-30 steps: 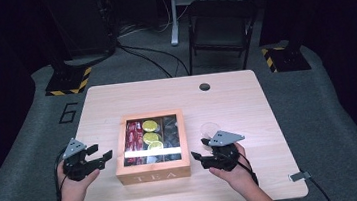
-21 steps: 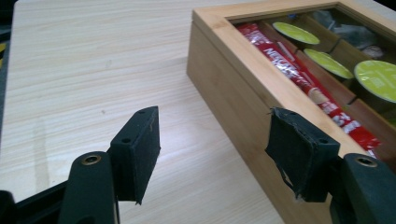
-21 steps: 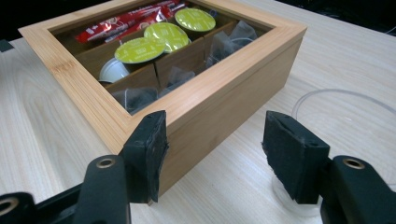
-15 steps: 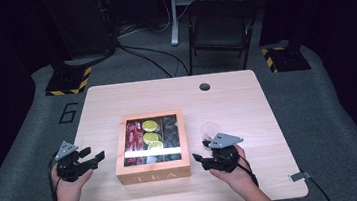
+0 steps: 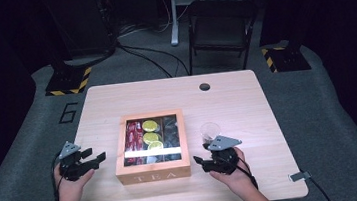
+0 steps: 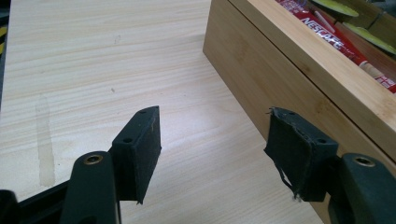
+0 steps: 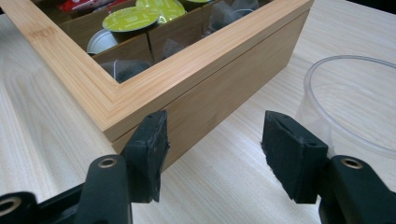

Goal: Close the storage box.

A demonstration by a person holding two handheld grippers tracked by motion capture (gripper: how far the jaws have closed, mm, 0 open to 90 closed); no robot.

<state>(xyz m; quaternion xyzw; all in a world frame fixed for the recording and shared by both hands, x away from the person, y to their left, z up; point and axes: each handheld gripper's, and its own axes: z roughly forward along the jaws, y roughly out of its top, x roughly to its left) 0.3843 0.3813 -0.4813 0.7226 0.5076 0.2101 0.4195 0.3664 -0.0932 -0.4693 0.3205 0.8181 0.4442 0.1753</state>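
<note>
The tea box (image 5: pixel 150 146) is standing near the middle of the bench (image 5: pixel 247 103), its glazed lid down, with red sachets (image 5: pixel 133 135) and yellow-green capsules (image 5: pixel 150 125) showing through the pane. The left gripper (image 5: pixel 94 158) is hovering just left of the box, jaws parted wide and holding nothing; in the left gripper view the bamboo side wall (image 6: pixel 280 79) is lying just beyond the right pad. The right gripper (image 5: pixel 202 160) is waiting at the box's near right corner (image 7: pixel 112 128), jaws likewise wide and empty, with a clear plastic cup (image 5: pixel 210 130) just beyond it on the far side.

The step in hand appears to be approaching the box from both sides, probably to steady it and lift the lid.

- Keep both grippers low and level with the lid seam.
- Close on the wood frame, not the pane.
- Steer the right gripper clear of the cup, which is light and would tip readily.
- Brace one side before lifting the other, as the box may slide on smooth wood.
</note>
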